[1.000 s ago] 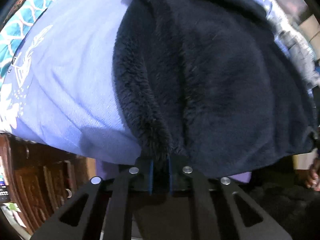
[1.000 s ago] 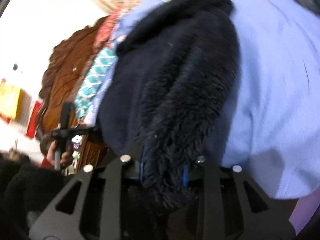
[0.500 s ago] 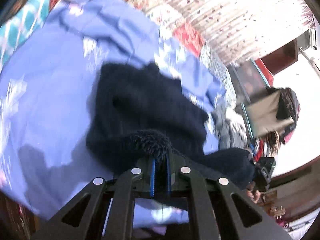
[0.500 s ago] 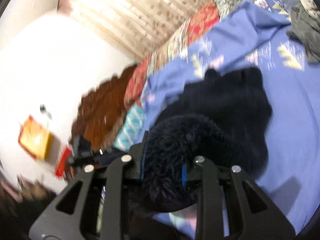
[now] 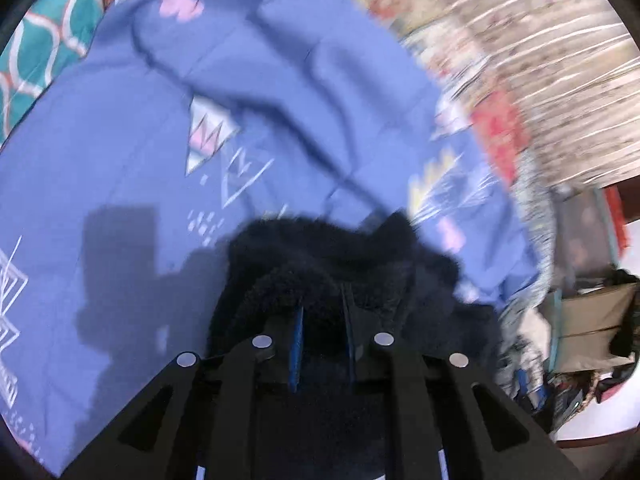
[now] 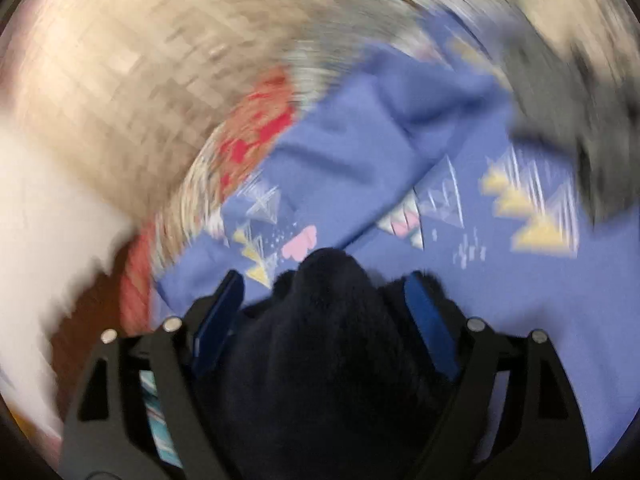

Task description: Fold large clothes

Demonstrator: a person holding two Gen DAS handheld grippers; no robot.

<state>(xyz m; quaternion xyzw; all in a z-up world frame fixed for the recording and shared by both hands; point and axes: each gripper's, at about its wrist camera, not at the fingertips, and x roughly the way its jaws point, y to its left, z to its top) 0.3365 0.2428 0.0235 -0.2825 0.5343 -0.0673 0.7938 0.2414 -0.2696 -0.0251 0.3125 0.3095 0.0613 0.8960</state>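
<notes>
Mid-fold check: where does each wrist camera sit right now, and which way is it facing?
Left wrist: sits behind the left claw, looking along it at the dark navy fluffy fleece garment on the periwinkle-blue patterned bedsheet.
Right wrist: sits behind the right claw, wide apart around the same fleece; badly motion-blurred.
Shared: fleece and bedsheet.

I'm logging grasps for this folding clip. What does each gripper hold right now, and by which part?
The left gripper pinches a bunched fold of the dark fleece garment. The right gripper is spread open, with fleece lying loose between its fingers.
</notes>
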